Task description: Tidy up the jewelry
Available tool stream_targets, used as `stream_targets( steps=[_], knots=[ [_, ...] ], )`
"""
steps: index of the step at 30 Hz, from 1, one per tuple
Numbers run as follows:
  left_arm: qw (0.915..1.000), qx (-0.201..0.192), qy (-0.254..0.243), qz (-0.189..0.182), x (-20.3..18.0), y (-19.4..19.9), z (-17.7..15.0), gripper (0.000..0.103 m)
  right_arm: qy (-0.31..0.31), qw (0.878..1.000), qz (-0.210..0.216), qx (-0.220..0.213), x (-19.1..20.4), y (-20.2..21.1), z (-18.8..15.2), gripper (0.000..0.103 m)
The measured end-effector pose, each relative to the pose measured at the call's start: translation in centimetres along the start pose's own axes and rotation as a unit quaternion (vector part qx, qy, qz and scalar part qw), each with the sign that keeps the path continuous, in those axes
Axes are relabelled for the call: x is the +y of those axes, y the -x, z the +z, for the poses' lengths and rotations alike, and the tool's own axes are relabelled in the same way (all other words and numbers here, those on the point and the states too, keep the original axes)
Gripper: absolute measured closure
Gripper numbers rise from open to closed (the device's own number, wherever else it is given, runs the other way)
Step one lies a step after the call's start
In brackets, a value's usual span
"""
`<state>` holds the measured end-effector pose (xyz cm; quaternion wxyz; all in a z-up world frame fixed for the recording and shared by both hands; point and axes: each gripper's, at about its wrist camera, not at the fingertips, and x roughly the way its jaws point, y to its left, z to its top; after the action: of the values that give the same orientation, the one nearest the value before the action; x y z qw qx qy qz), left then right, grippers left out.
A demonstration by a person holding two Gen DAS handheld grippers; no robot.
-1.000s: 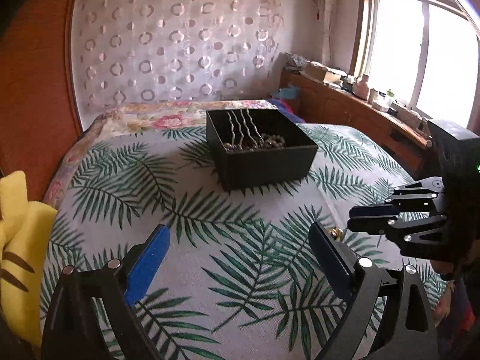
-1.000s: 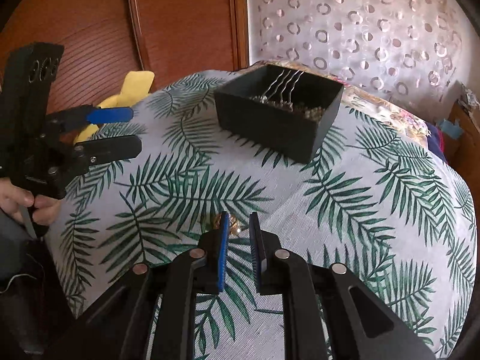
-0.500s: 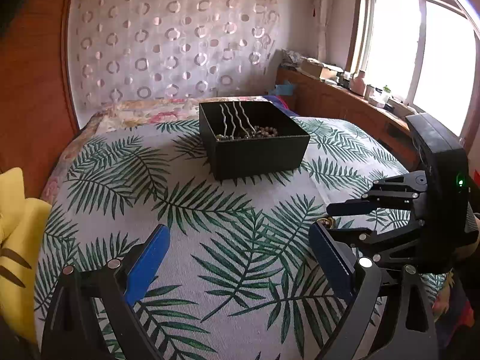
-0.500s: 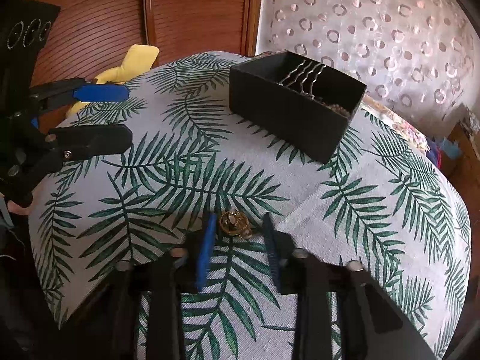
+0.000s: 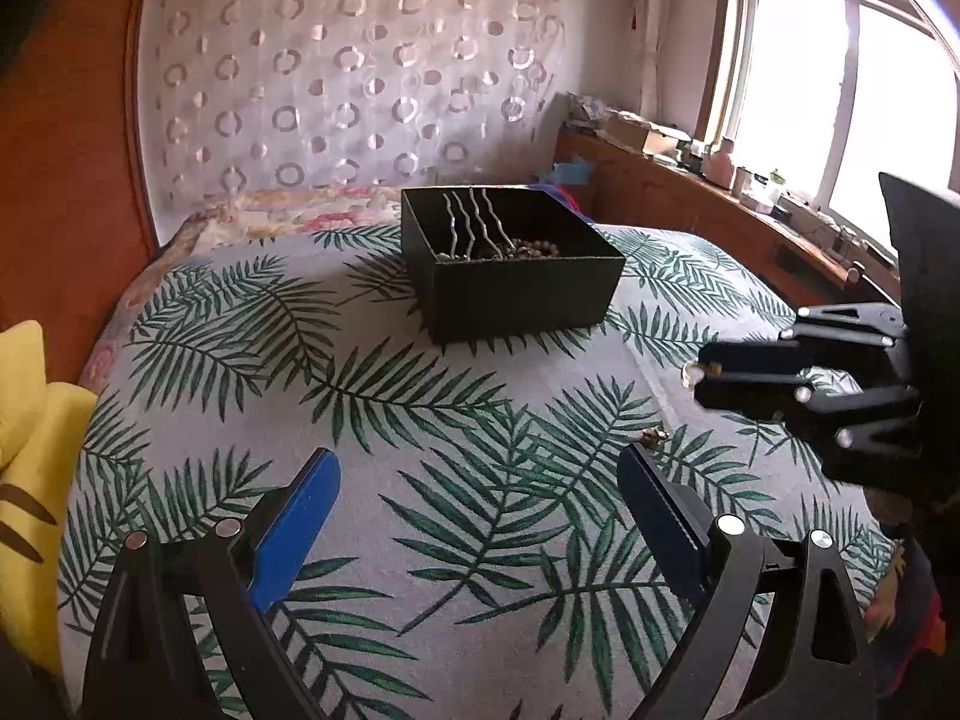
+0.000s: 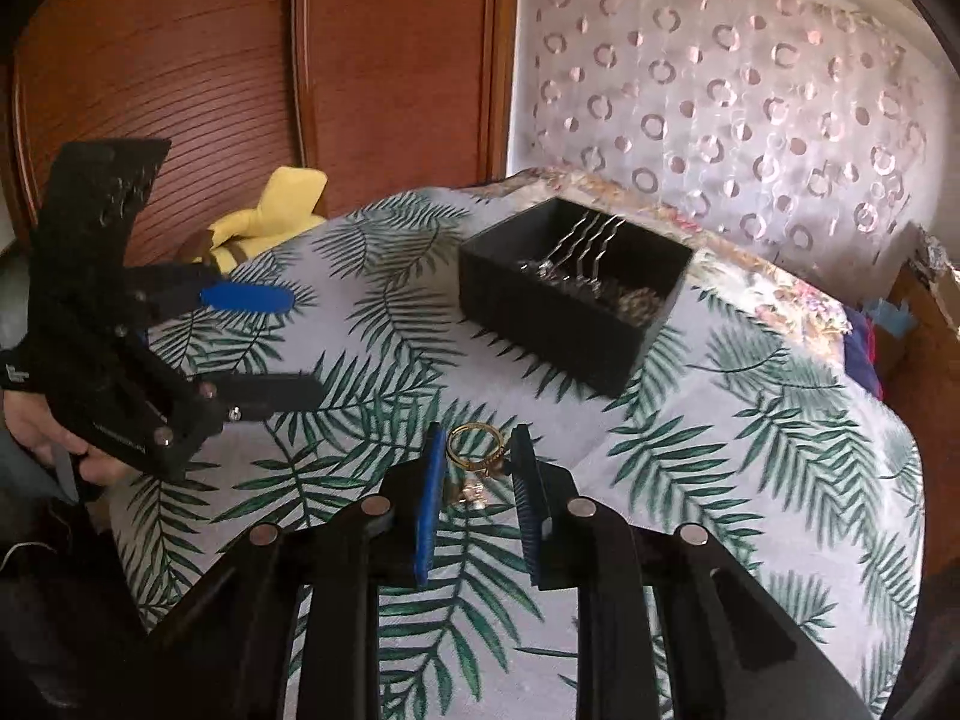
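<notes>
- Gold ring sits between the right tongs, which are clamped on it at its sides; the ring appears lifted clear of the leaf-print bedspread.
- Second small gold piece, possibly an earring, lies on the bedspread directly below the ring.
- Left tongs are spread wide apart, hold nothing, and hover over the bedspread near the bed's front edge.
- Black box stands well ahead of both tongs and already contains wavy hairpins and beads.
- Risk: the grip bears on a thin, rounded band. Any tilt or slackening during transfer can let the ring pivot or slip out and drop.
- Risk: a dropped ring may be hard to find against the busy print.
</notes>
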<state>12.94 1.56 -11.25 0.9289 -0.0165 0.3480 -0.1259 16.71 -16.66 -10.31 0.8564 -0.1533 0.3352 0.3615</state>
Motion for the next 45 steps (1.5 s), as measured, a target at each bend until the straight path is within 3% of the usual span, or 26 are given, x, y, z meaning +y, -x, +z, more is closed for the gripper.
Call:
stream_targets(
  steps=[11,19,26,28,37,45],
  knots=[
    [0.9979,0.027,-0.054,-0.023,-4.5,-2.0,0.6,0.014,-0.053,0.998,-0.032,0.012,-3.2,0.9,-2.3,0.079],
    [0.9926,0.063,-0.096,-0.041,-7.6,-4.7,1.0,0.05,-0.073,0.996,-0.04,0.009,-4.7,1.7,-3.3,0.079],
    [0.9894,0.08,-0.113,-0.042,-9.0,-6.1,1.1,0.072,-0.078,0.996,-0.038,0.004,-5.5,2.0,-3.4,0.079],
    [0.989,0.084,-0.115,-0.042,-9.0,-6.3,1.0,0.089,-0.08,0.996,-0.037,0.002,-5.7,2.0,-3.4,0.079],
    [0.9916,0.067,-0.096,-0.055,-8.0,-5.0,1.5,0.089,-0.089,0.996,-0.022,-0.004,-6.8,1.4,-3.1,0.079],
    [0.9959,0.032,-0.076,-0.038,-6.0,-4.4,5.5,0.089,-0.08,0.996,0.0,-0.023,-7.1,0.1,0.2,0.079]
  ],
)
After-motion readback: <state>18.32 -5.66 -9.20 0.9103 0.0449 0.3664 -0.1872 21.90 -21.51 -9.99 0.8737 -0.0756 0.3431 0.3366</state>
